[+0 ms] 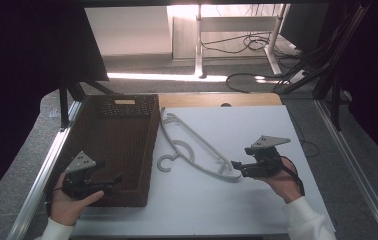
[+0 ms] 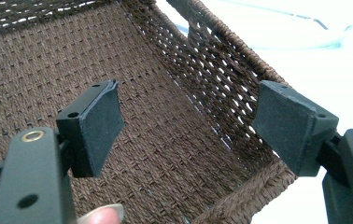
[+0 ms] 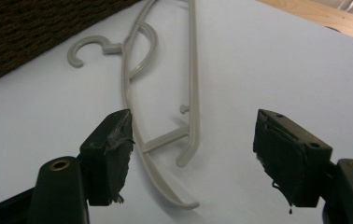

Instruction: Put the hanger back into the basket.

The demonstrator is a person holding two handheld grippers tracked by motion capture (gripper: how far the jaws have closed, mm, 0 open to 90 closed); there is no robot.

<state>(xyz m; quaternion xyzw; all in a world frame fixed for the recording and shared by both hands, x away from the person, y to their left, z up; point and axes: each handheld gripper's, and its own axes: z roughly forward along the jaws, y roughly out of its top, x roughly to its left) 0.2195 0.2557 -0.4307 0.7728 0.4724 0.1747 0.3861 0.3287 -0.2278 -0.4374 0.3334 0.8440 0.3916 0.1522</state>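
Note:
A grey plastic clothes hanger [image 1: 192, 147] lies flat on the white table [image 1: 217, 205], its hook toward a brown woven basket [image 1: 112, 145]. My right gripper [image 1: 238, 167] is open at the hanger's near end; in the right gripper view the hanger [image 3: 165, 112] runs up between the spread jaws, whose midpoint [image 3: 193, 154] sits just beyond its curved end. My left gripper [image 1: 116, 182] is open over the basket's near right corner. Its own view shows the woven floor [image 2: 165, 140] between the jaws, around the gripper midpoint [image 2: 188, 116]. Nothing is held in either gripper.
The basket looks empty inside. A wooden strip [image 1: 217, 100] borders the table's far edge. Metal rails [image 1: 47, 170] run along both sides. Cables [image 1: 257, 42] and table legs [image 1: 197, 40] stand on the floor beyond.

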